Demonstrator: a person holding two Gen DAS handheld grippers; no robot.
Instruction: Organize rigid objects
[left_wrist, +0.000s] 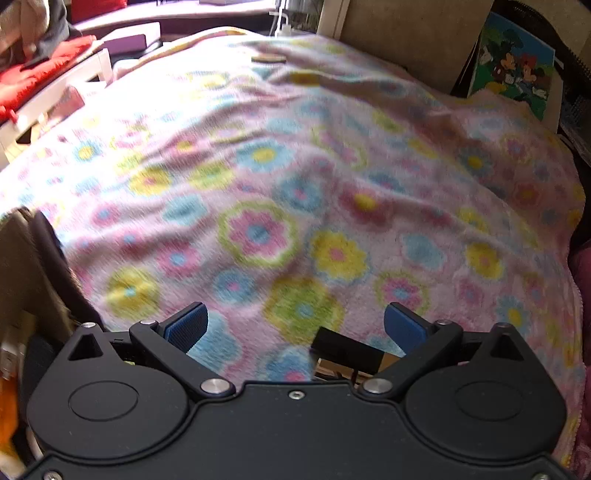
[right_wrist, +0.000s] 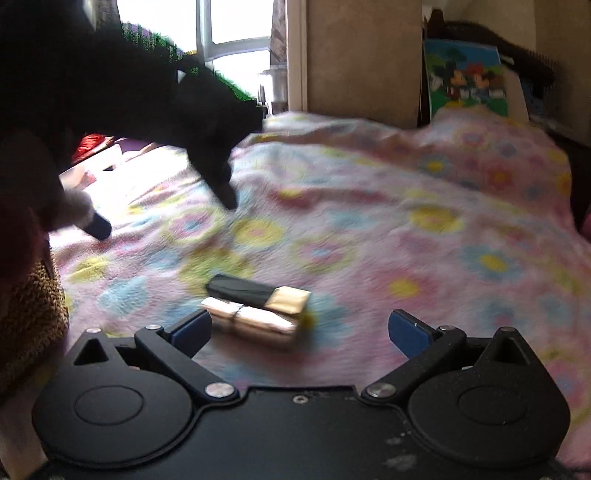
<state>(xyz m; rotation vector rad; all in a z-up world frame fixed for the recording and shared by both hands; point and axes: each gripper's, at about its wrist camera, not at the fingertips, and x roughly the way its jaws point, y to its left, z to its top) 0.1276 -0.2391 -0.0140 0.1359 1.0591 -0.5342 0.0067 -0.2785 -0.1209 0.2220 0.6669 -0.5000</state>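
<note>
In the right wrist view, a black and gold box (right_wrist: 258, 291) lies on the flowered blanket (right_wrist: 406, 229), touching a silver wrapped packet (right_wrist: 255, 325) on its near side. My right gripper (right_wrist: 299, 332) is open just in front of both, and its left pad (right_wrist: 192, 332) is close to the packet's end. My left gripper (right_wrist: 164, 214) shows as a dark shape at upper left, open above the blanket and away from the box. In the left wrist view, the left gripper (left_wrist: 295, 325) is open over the blanket (left_wrist: 295, 184), with a blurred black block (left_wrist: 347, 350) low between its fingers. A small dark flat item (left_wrist: 269, 58) lies far off.
A woven basket (right_wrist: 29, 314) stands at the bed's left edge. A cartoon picture (right_wrist: 465, 81) leans at the far right by a beige panel (right_wrist: 362, 55). A white bench with a red cushion (left_wrist: 37, 77) runs along the left. The blanket is wrinkled.
</note>
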